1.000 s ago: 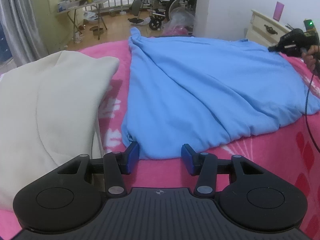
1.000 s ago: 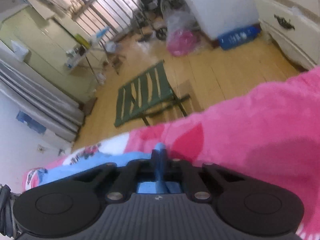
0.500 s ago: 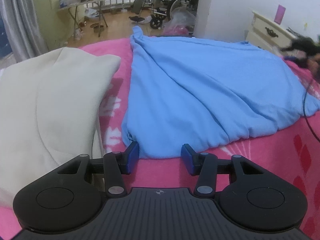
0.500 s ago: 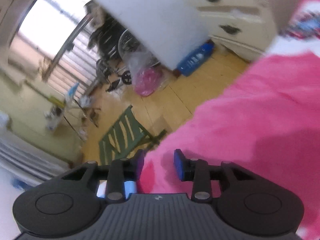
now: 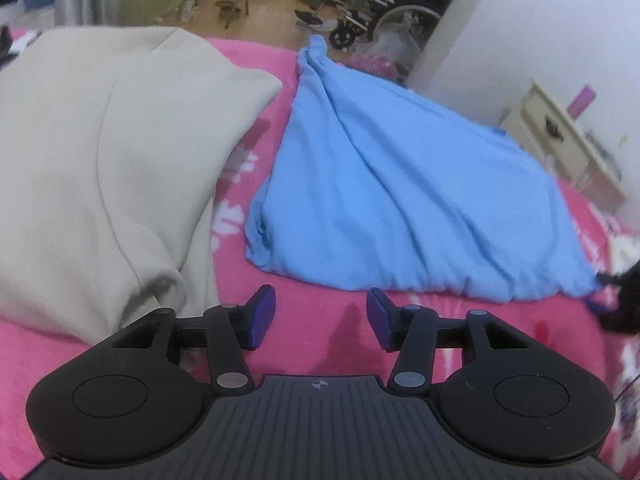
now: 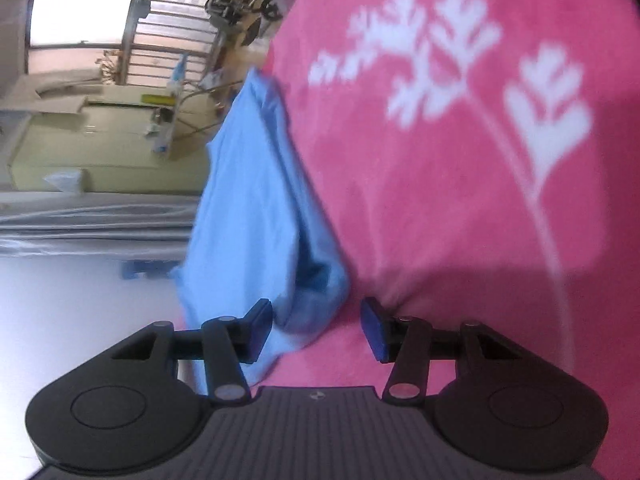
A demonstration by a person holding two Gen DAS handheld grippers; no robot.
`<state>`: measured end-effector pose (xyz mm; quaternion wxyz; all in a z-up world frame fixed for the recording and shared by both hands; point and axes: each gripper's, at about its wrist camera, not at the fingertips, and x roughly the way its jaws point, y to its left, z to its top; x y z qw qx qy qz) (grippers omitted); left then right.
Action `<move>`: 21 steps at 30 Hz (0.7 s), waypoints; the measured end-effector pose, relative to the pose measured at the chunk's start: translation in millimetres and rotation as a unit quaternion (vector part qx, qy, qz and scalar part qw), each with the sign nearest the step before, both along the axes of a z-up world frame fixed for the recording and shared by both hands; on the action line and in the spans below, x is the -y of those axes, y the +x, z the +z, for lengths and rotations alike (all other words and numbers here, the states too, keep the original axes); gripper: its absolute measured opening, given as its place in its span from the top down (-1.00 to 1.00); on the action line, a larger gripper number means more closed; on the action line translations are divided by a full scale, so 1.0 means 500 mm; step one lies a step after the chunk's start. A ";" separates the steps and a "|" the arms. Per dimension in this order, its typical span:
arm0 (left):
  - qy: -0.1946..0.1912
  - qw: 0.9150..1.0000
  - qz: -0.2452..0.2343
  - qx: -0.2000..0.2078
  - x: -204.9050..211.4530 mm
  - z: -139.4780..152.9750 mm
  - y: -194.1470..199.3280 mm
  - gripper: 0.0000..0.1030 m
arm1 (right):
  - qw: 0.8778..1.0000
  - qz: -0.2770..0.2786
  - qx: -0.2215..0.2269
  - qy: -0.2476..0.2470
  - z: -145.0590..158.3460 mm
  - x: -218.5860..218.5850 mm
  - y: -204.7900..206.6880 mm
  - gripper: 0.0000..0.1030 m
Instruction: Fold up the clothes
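Note:
A light blue garment (image 5: 400, 204) lies folded and creased on the pink bed cover (image 5: 320, 344). My left gripper (image 5: 316, 322) stands open just short of its near edge, with nothing between the fingers. At the garment's near right corner the right gripper (image 5: 612, 304) shows as a dark blurred shape. In the right wrist view, rolled onto its side, my right gripper (image 6: 316, 330) is open with a corner of the blue garment (image 6: 256, 216) lying between the fingers. A folded beige garment (image 5: 96, 168) rests to the left of the blue one.
The pink cover has a white plant print (image 6: 448, 68). Past the bed's far edge are a wooden floor, a wheelchair (image 5: 396, 4) and a folding table. A cream drawer unit (image 5: 568, 144) stands against the white wall at the right.
My right gripper has let go of the blue cloth, opened, swung round and come down at the garment's near right corner. My left gripper pulled back from the edge and tilted left.

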<state>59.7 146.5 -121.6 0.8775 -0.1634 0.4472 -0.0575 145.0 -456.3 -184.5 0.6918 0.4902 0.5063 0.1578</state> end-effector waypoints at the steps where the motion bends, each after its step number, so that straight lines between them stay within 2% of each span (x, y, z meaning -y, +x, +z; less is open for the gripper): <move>1: -0.009 1.000 0.011 0.004 -0.002 -0.003 0.001 0.00 | 1.000 0.001 0.001 0.012 -0.006 -0.002 -0.001 -0.03; 5: -0.045 0.997 0.058 0.018 -0.010 -0.018 0.010 -0.01 | 0.999 -0.002 0.008 0.042 -0.024 -0.011 0.020 -0.03; 8: -0.067 0.994 0.083 0.023 -0.013 -0.024 0.020 -0.01 | 0.999 0.004 0.013 0.036 -0.019 -0.012 0.031 -0.01; 9: -0.070 0.994 0.086 0.024 -0.012 -0.024 0.024 -0.01 | 0.999 0.005 0.014 0.032 -0.018 -0.012 0.025 0.07; 16: -0.051 0.993 0.097 0.037 0.006 -0.026 0.051 -0.01 | 0.999 -0.003 0.026 0.020 -0.026 -0.027 0.018 0.27; 17: -0.042 0.993 0.098 0.040 0.011 -0.025 0.053 0.01 | 0.999 -0.002 0.030 0.016 -0.026 -0.033 0.019 0.41; 19: -0.021 0.994 0.100 0.045 0.022 -0.023 0.053 0.23 | 0.999 -0.002 0.037 0.005 -0.024 -0.045 0.021 0.70; 20: -0.009 0.994 0.097 0.048 0.026 -0.021 0.054 0.62 | 0.999 -0.002 0.039 -0.004 -0.020 -0.051 0.022 0.80; 21: -0.001 0.994 0.094 0.050 0.029 -0.020 0.056 0.80 | 0.999 -0.002 0.043 -0.015 -0.012 -0.058 0.020 0.83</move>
